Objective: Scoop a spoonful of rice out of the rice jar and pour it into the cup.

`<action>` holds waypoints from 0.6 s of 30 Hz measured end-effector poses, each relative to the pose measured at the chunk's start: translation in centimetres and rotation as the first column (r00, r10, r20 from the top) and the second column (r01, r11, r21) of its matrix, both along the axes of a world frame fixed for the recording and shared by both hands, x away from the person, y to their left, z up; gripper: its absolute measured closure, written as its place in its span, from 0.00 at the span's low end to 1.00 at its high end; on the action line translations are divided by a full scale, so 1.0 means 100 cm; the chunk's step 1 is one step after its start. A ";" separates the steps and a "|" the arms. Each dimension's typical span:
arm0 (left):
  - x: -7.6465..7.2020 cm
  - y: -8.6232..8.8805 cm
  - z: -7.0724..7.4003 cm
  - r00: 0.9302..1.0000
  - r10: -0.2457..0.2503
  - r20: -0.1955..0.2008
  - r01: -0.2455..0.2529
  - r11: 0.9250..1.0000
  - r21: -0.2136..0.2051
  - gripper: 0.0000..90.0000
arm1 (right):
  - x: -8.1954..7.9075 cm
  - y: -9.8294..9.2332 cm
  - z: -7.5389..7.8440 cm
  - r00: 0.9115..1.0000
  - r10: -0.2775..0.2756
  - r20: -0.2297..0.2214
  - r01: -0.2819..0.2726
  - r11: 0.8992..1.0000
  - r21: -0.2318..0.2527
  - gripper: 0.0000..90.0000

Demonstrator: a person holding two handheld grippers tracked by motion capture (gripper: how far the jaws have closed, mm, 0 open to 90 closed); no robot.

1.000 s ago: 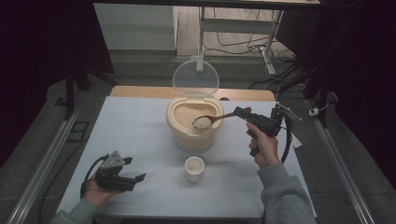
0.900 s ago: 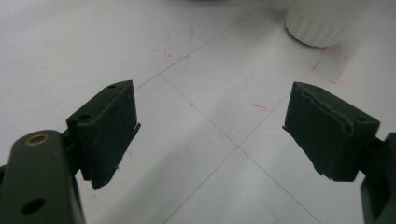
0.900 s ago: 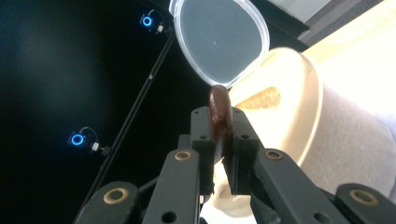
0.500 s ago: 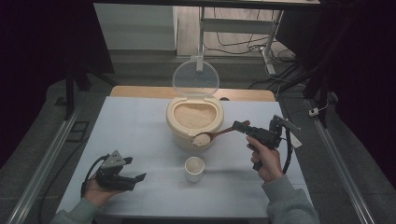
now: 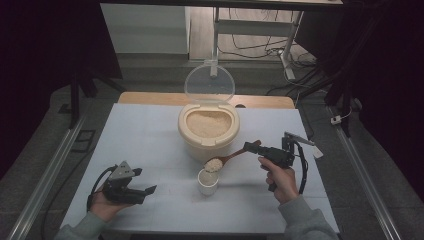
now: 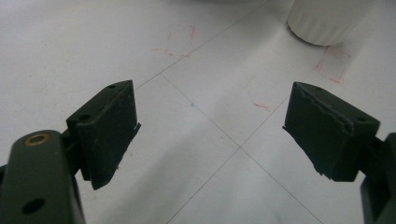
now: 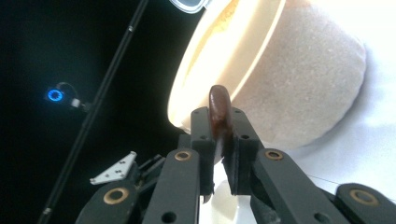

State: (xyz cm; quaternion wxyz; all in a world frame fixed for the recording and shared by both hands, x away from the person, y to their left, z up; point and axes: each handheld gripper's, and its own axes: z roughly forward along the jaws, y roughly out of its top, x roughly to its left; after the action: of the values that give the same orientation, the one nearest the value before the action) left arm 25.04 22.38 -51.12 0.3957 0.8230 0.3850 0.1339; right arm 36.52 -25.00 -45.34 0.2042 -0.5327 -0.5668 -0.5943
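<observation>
While clamped on a glossy brown wooden spoon (image 5: 231, 157), right gripper (image 5: 260, 149) poises heaped grain above ribbed white cup (image 5: 208, 182), left gripper (image 5: 145, 191) gaping, round cream bin (image 5: 208, 131) behind.

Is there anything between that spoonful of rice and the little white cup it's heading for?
Nothing visible: the brown wooden spoon in the right gripper holds its rice right above the small white cup's open mouth.

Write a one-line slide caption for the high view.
Right gripper holds a spoon of rice above the cup.
</observation>
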 end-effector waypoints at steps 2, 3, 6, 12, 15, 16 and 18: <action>0.000 0.000 0.000 1.000 0.000 0.000 0.000 1.000 0.001 0.19 | 0.000 0.002 0.000 1.000 0.001 0.008 -0.001 1.000 -0.020 0.92; 0.000 0.000 0.000 1.000 -0.001 -0.001 0.001 1.000 0.001 0.19 | 0.000 0.003 0.000 1.000 0.004 0.014 -0.003 1.000 -0.030 0.92; 0.000 0.000 0.000 1.000 -0.001 -0.002 0.001 1.000 0.001 0.19 | 0.000 0.005 0.001 1.000 0.009 0.024 -0.008 0.998 -0.057 0.92; 0.000 0.000 -0.001 1.000 -0.005 -0.003 0.005 1.000 0.005 0.19 | -0.002 0.012 0.005 0.998 0.020 0.065 -0.012 0.993 -0.122 0.92; 0.000 0.000 -0.001 1.000 -0.006 -0.003 0.006 1.000 0.005 0.19 | -0.004 0.016 0.009 0.995 0.032 0.094 -0.017 0.988 -0.155 0.92; 0.000 0.000 -0.001 1.000 -0.006 -0.004 0.006 1.000 0.005 0.19 | -0.004 0.017 0.010 0.994 0.035 0.105 -0.017 0.986 -0.165 0.92; 0.000 0.000 -0.001 1.000 -0.005 -0.003 0.005 1.000 0.005 0.19 | -0.006 0.019 0.013 0.992 0.042 0.122 -0.020 0.985 -0.174 0.92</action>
State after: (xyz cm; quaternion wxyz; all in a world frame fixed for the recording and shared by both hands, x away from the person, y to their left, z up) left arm 25.06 22.38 -51.19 0.3931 0.8253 0.3831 0.1325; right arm 35.96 -23.14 -44.09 0.1308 -0.5012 -0.6360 -0.5720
